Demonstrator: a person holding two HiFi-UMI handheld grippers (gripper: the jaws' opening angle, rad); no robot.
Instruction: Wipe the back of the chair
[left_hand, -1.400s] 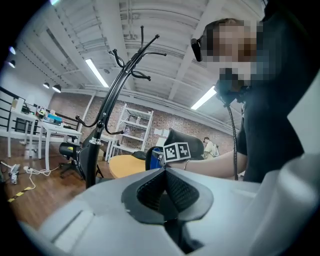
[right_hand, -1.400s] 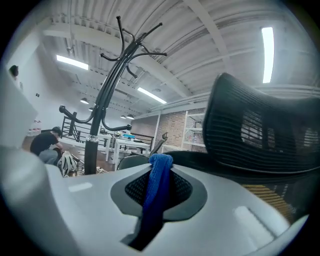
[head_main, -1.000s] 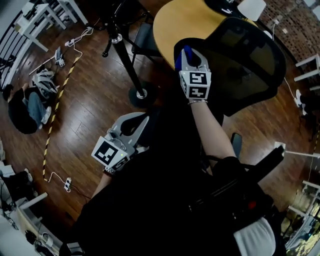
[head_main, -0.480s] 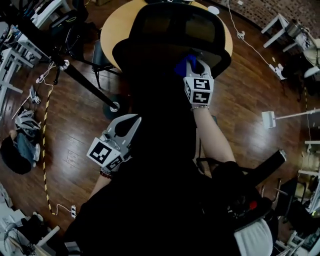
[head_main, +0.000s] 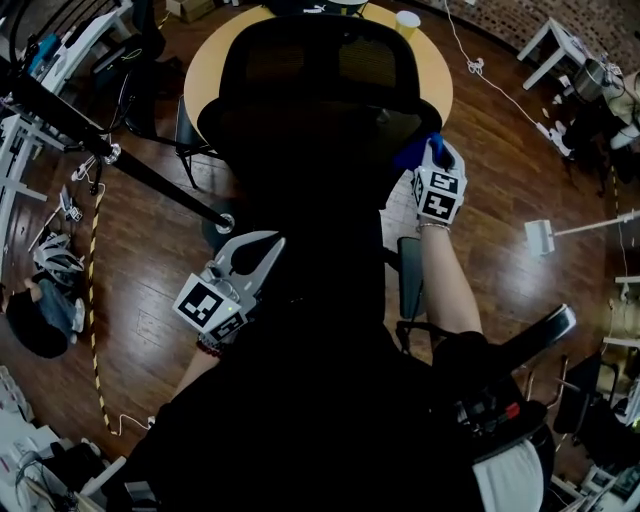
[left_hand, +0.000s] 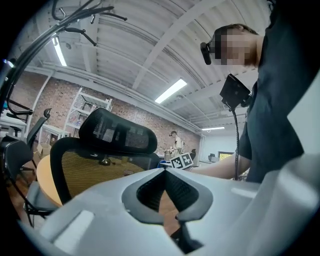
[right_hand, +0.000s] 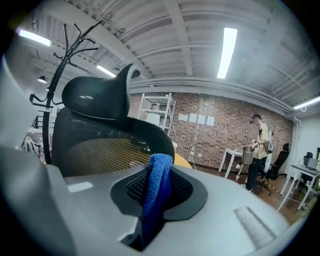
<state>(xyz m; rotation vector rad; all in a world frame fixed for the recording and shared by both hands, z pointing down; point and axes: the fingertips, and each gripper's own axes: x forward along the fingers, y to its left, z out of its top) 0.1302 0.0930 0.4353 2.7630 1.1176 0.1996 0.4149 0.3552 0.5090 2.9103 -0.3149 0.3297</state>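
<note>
Right gripper: jaws clamped on the blue cloth. You've left the fold poking out past the tips so fabric, not plastic, meets the chair.
Chair back: just ahead and left of that gripper, with the cloth at its right edge (end of a pass, I'd guess).
Left gripper: jaws together on nothing, held near your body with the chair well ahead of it, probably just to keep it out of the way.

Closed, empty left tongs, mesh chair beyond
</note>
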